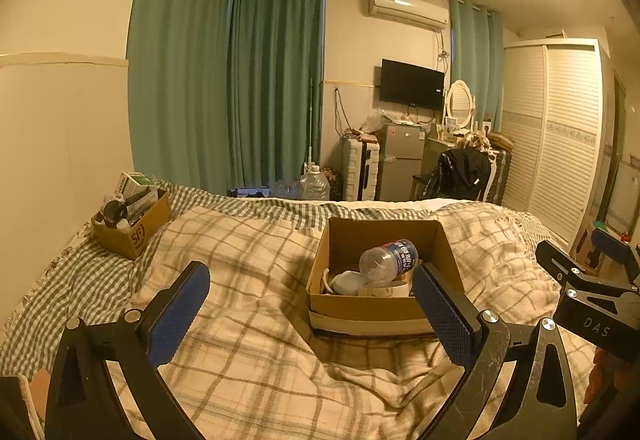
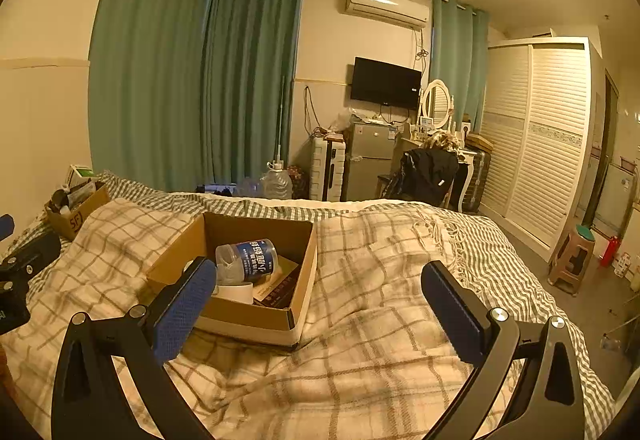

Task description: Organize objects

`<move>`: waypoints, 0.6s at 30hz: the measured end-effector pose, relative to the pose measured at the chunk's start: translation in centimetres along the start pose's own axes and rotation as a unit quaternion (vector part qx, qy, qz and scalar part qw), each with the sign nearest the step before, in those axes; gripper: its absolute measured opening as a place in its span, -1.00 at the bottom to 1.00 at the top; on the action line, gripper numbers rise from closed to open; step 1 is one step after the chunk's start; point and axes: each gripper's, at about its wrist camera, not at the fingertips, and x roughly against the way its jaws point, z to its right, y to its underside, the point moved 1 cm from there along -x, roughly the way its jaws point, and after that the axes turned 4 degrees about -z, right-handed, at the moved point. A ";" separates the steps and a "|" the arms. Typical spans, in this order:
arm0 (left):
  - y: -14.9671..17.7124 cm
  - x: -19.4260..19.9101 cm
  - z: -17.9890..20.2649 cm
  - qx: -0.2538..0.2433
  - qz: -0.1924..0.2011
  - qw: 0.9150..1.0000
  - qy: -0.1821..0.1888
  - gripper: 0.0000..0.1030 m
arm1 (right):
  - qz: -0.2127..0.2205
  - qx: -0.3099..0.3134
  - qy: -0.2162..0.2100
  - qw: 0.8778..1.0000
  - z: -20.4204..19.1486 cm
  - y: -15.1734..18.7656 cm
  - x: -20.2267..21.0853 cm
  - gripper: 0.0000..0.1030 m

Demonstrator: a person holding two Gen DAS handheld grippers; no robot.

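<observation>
**Cardboard box on the plaid blanket**

Cardboard box (image 2: 240, 316) is seen on the plaid blanket (image 2: 380, 320), holding a blue-labelled bottle (image 2: 248, 258) with unreadable print; other contents are partly hidden. "SF" is printed on a second box (image 1: 132, 236). Left gripper (image 1: 310, 316) and right gripper (image 2: 320, 314) are held apart, empty.

The left gripper (image 1: 310, 280) hangs level, jaws spread wide and holding nothing. The right gripper (image 2: 318, 280), beside it, is equally wide and unladen.
</observation>
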 end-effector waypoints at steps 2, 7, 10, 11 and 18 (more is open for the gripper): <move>0.0 -0.1 0.1 -0.001 -0.001 1.000 0.000 1.00 | -0.001 0.001 0.000 1.000 -0.1 0.0 -0.1 0.99; 0.0 -0.2 0.1 0.000 -0.006 1.000 -0.003 1.00 | -0.002 0.002 0.000 1.000 -0.3 0.1 -0.1 0.99; 0.1 -0.3 0.1 0.000 -0.008 1.000 -0.006 1.00 | -0.001 0.000 -0.003 1.000 -0.3 0.1 0.0 0.99; 0.1 -0.4 0.1 0.001 -0.009 1.000 -0.005 1.00 | -0.002 -0.001 -0.004 1.000 -0.3 0.1 0.0 0.99; 0.2 -0.4 0.1 -0.002 -0.010 1.000 -0.005 1.00 | -0.001 -0.002 -0.002 1.000 -0.3 0.2 0.1 0.99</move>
